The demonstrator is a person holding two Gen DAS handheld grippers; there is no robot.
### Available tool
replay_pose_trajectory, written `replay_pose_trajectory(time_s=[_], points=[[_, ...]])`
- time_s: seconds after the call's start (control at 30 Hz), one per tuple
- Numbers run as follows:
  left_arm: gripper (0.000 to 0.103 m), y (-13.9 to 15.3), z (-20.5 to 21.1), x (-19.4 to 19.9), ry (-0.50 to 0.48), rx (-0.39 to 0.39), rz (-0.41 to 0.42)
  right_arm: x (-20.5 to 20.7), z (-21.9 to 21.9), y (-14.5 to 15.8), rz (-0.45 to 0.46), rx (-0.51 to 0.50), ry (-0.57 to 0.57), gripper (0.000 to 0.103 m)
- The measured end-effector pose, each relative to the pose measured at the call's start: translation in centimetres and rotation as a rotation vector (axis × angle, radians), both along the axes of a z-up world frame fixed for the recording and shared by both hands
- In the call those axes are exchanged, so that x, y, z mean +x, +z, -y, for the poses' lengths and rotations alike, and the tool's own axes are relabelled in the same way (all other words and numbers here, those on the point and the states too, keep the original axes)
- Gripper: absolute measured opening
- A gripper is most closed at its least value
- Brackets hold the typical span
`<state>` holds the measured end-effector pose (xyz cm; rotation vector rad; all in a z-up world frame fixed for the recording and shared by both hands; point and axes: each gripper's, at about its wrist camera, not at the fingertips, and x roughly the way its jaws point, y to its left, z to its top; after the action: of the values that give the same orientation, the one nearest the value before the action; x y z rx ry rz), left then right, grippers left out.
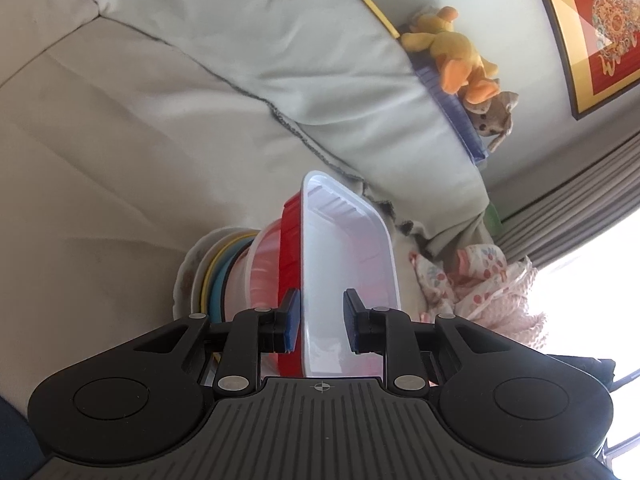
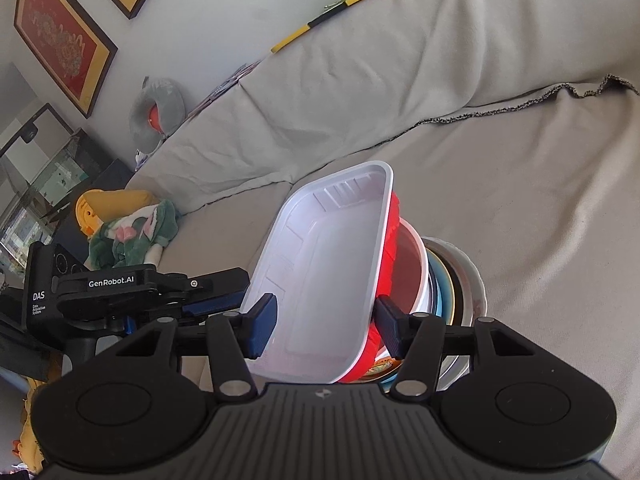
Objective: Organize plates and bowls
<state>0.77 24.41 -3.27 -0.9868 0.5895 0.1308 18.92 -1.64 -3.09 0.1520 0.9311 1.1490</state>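
Two grippers meet at one stack of dishes, each straddling a rim. Left gripper (image 1: 320, 312): its jaws stand narrowly apart across the long wall of the white tray (image 1: 348, 248), one pad outside against the red container (image 1: 290, 248), the other inside the tray; whether the pads actually press on the wall cannot be told from this view. Right gripper (image 2: 326, 326): its jaws stand about half open over the opposite side of the same tray (image 2: 320, 264), one pad inside it, the other outside by the red container (image 2: 394, 220); a small gap seems to remain at the inner pad, so contact is uncertain here too. Stack, nearest to farthest in the left wrist view: white tray nested in the red container, then a clear tub (image 1: 256, 264), then blue and yellow-rimmed bowls (image 1: 216, 276), with a floral plate (image 1: 186, 268) at the far end. The whole stack rests on the grey-covered sofa seat (image 1: 120, 160). Step in hand, as judged: seating or steadying the tray on top of the nested pile. The next move calls for both grippers acting together, keeping the pile level while settling or lifting it. Beyond lie soft toys (image 1: 460, 52) and framed pictures (image 2: 60, 40).
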Motion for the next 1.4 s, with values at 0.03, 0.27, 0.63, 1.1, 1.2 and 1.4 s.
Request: replay_pose_trajectory(time_s=[0.03,0.27,0.63,1.1,1.2,1.4], points=[[0.026,0.0,0.0,-0.1,0.001,-0.002,-0.001,0.1,0.0,0.0,0.003,-0.001,0.001,0.055],[0.026,2.1,1.5,-2.2,0.048,0.081,0.016,-1.5,1.0,1.3,0.136,-0.027,-0.073,0.056],[0.020,6.3,17.1,-7.8,0.052,0.651,0.041,-9.0,7.2,3.7,0.352,-0.041,-0.151,0.080],[0.016,4.0,24.2,-8.8,-0.010,0.672,-0.147,-14.6,12.0,0.4,0.309,-0.189,-0.149,0.080],[0.016,4.6,25.3,-9.1,-0.004,0.733,-0.148,-14.9,12.4,0.8,0.328,-0.187,-0.145,0.080],[0.016,4.5,25.6,-9.1,-0.027,0.734,-0.143,-15.2,12.6,0.9,0.329,-0.188,-0.125,0.080]])
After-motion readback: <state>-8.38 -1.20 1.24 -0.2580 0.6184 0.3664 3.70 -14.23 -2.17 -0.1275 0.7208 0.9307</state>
